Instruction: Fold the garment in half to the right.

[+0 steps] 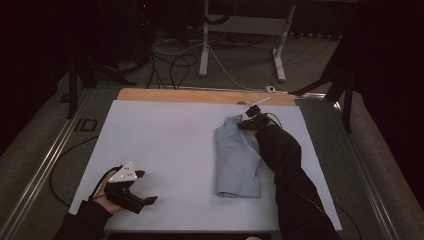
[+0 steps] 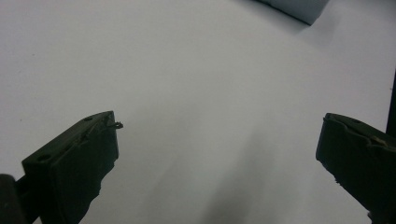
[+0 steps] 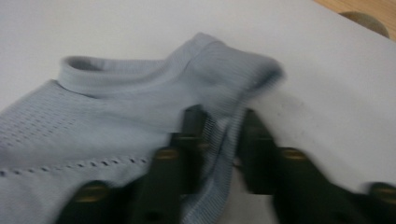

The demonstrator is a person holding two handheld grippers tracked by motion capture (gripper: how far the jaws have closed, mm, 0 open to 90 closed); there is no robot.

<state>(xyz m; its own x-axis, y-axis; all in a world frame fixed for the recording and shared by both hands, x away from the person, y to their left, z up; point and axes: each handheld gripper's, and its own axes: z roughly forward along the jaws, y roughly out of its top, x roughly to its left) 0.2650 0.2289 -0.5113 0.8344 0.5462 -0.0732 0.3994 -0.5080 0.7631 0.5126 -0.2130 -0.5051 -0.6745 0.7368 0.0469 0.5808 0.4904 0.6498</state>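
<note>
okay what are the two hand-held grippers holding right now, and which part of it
The right hand-held gripper pinches the folded light blue shirt by a fabric edge near its collar. The left hand-held gripper is open over the white sheet, holding nothing.

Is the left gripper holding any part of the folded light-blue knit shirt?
No, the left gripper has its jaws wide apart over the bare white table cover.

Left gripper (image 1: 142, 187) held low, jaws wide apart. Right gripper (image 1: 248, 124) on outstretched arm, jaws pinched nearly together.
</note>
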